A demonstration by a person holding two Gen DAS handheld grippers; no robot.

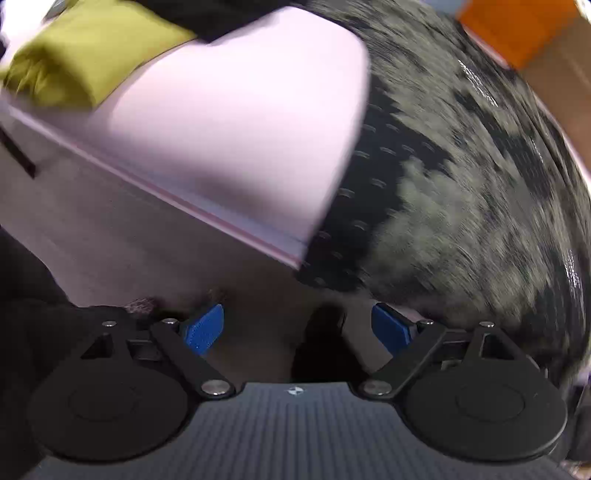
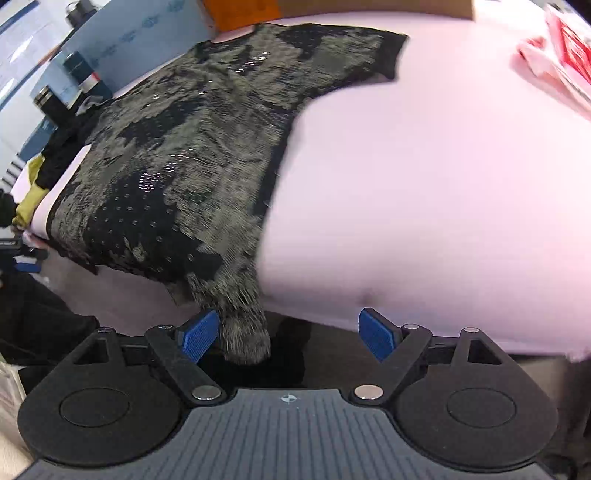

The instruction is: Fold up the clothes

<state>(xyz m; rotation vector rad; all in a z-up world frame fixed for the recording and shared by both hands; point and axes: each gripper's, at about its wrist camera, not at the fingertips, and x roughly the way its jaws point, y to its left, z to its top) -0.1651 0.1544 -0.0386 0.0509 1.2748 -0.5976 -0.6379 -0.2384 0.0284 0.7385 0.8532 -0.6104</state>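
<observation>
Pink table point(image 2: 424, 177), one patterned shirt point(image 2: 192, 147), two grippers open

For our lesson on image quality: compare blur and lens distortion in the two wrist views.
Left wrist view: heavy motion streaks smear the black-and-olive patterned shirt, though the blue-padded left gripper stays sharp. Right wrist view: steadier, blurred mainly at the shirt's hanging corner; fisheye bulges the pale pink table cover in both.

You're at a workroom-like folding station, pink-covered table point(image 2: 443, 166) ahead of your fingers, flasks point(image 2: 50, 101) and posters point(image 2: 18, 22) beyond-left
</observation>
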